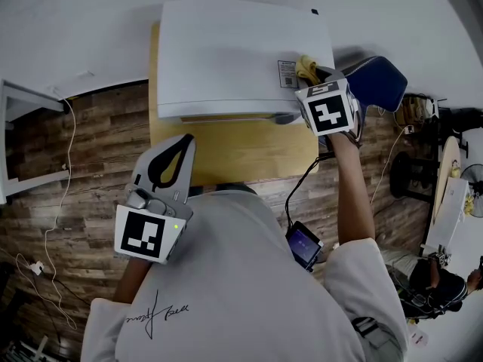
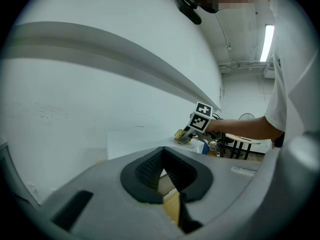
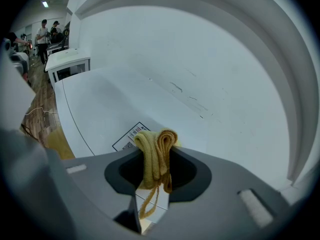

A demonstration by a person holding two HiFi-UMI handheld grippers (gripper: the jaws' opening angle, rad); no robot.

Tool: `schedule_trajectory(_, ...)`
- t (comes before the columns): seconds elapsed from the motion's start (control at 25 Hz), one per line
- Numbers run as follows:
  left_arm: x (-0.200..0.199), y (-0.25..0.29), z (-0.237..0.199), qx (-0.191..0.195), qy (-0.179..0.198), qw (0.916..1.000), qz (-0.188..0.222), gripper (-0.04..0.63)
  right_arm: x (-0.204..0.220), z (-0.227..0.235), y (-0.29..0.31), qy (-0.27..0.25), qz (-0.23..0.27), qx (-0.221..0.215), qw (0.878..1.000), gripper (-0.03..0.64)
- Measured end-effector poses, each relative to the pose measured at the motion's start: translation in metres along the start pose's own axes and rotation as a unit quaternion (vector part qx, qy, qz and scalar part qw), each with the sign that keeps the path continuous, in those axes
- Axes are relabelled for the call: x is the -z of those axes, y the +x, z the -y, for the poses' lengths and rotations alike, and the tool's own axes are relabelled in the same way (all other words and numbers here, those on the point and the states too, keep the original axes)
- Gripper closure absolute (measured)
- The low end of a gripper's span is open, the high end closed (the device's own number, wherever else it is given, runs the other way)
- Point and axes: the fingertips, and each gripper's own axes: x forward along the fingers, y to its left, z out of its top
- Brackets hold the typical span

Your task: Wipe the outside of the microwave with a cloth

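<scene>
A white microwave (image 1: 226, 55) stands on a small wooden table (image 1: 226, 148) against the white wall. A folded yellow cloth (image 1: 306, 69) rests on the microwave's top near its right edge, beside a printed label (image 1: 287, 74). My right gripper (image 1: 318, 78) is shut on that cloth; in the right gripper view the yellow cloth (image 3: 155, 156) bunches between the jaws above the white microwave top (image 3: 100, 109). My left gripper (image 1: 172, 157) hangs shut over the table's front left, holding nothing. In the left gripper view the right gripper's marker cube (image 2: 201, 117) and the cloth (image 2: 182, 135) show far off.
A blue chair (image 1: 375, 81) stands right of the table. A cable (image 1: 60, 202) trails over the wooden floor at left, next to a white cabinet (image 1: 23, 138). A phone-like device (image 1: 304, 245) hangs at the person's waist. Tables and gear crowd the right edge (image 1: 445, 194).
</scene>
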Motion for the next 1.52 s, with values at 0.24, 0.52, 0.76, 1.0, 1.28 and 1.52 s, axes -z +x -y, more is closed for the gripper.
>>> schedule_trajectory(0.24, 0.001, -0.008, -0.007, -0.005, 0.000, 1.0000, 0.001, 0.606, -0.014, -0.017, 0.001, -0.008, 0.008, -0.004, 1.000, 0.495)
schedule_trajectory(0.52, 0.001, -0.020, -0.012, -0.013, -0.001, 0.9999, 0.005, 0.606, -0.031, -0.039, -0.001, -0.017, 0.020, -0.014, 1.000, 0.495)
schedule_trajectory(0.76, 0.001, -0.028, -0.019, -0.022, -0.003, 0.9997, 0.007, 0.606, -0.050, -0.060, -0.002, -0.025, 0.034, -0.026, 0.999, 0.495)
schedule_trajectory(1.0, 0.000, -0.036, -0.024, -0.029, -0.005, 0.9995, 0.010, 0.606, -0.073, -0.089, -0.005, -0.045, 0.051, -0.040, 0.997, 0.495)
schedule_trajectory(1.28, -0.001, -0.043, -0.029, -0.032, -0.004, 0.9994, 0.013, 0.606, -0.099, -0.122, -0.008, -0.071, 0.068, -0.053, 0.994, 0.495)
schedule_trajectory(1.52, -0.001, -0.047, -0.034, -0.036, -0.005, 0.9992, 0.014, 0.606, -0.117, -0.146, -0.009, -0.085, 0.082, -0.065, 0.991, 0.495)
